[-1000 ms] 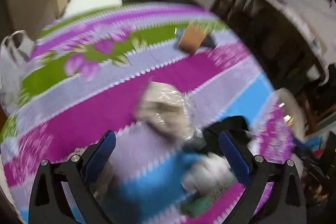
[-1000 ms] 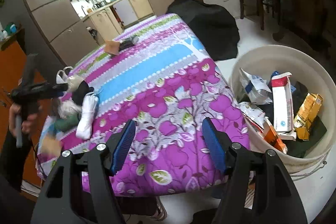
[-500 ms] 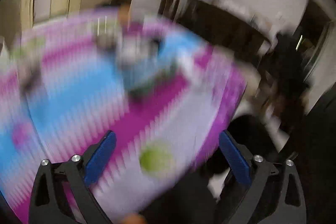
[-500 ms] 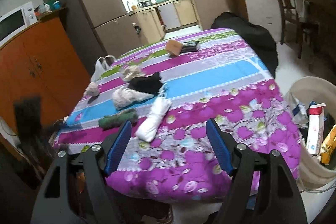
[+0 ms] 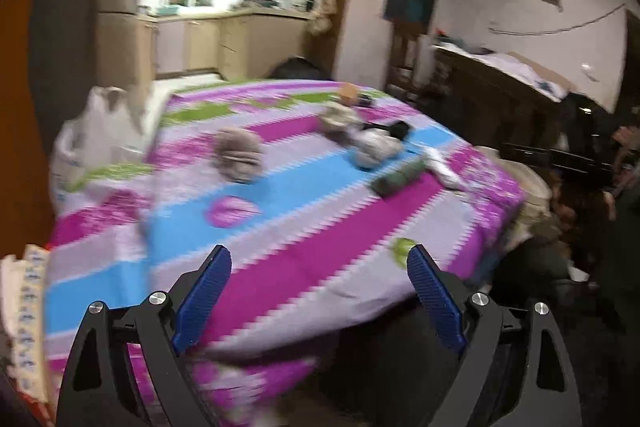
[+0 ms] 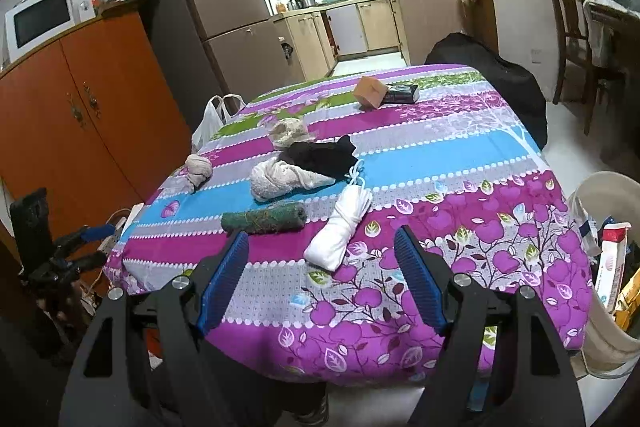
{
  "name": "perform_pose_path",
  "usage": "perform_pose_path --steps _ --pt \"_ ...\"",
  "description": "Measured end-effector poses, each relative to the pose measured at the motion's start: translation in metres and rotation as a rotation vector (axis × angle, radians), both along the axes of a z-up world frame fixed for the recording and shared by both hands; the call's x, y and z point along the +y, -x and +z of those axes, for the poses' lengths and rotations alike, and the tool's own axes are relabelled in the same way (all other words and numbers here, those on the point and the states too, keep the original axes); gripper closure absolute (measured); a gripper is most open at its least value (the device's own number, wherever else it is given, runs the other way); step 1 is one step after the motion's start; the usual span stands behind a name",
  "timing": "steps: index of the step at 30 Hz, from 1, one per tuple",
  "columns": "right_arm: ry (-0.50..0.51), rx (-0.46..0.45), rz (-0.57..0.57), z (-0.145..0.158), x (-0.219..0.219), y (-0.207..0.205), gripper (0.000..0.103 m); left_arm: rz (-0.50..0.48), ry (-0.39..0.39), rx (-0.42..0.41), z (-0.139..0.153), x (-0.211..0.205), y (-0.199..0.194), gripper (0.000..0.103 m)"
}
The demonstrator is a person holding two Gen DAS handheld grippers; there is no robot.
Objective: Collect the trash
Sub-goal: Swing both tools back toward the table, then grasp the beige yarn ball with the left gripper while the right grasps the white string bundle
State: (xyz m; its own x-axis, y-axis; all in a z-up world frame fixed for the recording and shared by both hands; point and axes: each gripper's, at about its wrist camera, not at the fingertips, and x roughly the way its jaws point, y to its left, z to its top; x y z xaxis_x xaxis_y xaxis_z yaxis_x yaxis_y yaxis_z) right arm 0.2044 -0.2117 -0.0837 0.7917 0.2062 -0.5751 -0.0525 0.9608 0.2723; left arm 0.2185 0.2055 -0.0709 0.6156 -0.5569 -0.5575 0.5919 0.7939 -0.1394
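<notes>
A kitchen opens behind your tabletop (image 6: 460,163) with its purple floral cloth. Both right gripper (image 6: 322,281) and left gripper (image 5: 318,293) hold their jaws wide, empty. The white roll (image 6: 340,225) lies just ahead between the right jaws, long axis pointing away and slightly rightward; the bin (image 6: 600,195) sits right.

The right gripper (image 6: 320,259) hangs with jaws spread and empty above the near edge of the floral tablecloth (image 6: 460,247). A white rolled cloth (image 6: 340,227) and a green rolled cloth (image 6: 262,218) lie just beyond its fingertips. A beige bin (image 6: 600,327) holding cartons stands at right.
</notes>
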Motion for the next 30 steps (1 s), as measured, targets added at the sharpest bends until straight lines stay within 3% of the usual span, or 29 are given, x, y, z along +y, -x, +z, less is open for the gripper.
perform_pose_path --steps 3,5,8,11,13,18,23,27,30 --pt "0.016 -0.014 -0.01 0.005 0.004 -0.011 0.031 0.118 -0.026 -0.023 0.008 0.021 -0.009 0.014" --pt "0.025 -0.021 -0.009 0.007 0.009 -0.021 0.031 0.176 -0.001 -0.028 0.016 0.038 -0.01 0.014" --pt "0.083 -0.025 0.002 0.009 0.02 -0.031 0.031 0.214 0.01 -0.045 0.023 0.052 -0.004 0.014" --pt "0.141 -0.003 0.009 0.006 0.034 -0.038 0.031 0.238 -0.026 -0.063 0.024 0.047 -0.006 0.014" --pt "0.161 0.025 0.004 0.002 0.041 -0.043 0.032 0.239 -0.043 -0.067 0.021 0.037 -0.014 0.014" --pt "0.205 0.108 0.013 -0.01 0.055 -0.055 0.034 0.201 -0.098 -0.057 0.012 -0.005 -0.039 0.033" --pt "0.221 0.166 -0.042 -0.023 0.048 -0.06 0.035 0.172 -0.098 -0.037 0.007 -0.015 -0.044 0.034" --pt "0.169 0.218 -0.076 -0.034 0.037 -0.07 0.046 0.183 -0.106 -0.013 -0.001 -0.016 -0.048 0.034" --pt "0.192 0.235 -0.083 -0.041 0.041 -0.078 0.051 0.179 -0.114 -0.003 -0.003 -0.018 -0.051 0.034"
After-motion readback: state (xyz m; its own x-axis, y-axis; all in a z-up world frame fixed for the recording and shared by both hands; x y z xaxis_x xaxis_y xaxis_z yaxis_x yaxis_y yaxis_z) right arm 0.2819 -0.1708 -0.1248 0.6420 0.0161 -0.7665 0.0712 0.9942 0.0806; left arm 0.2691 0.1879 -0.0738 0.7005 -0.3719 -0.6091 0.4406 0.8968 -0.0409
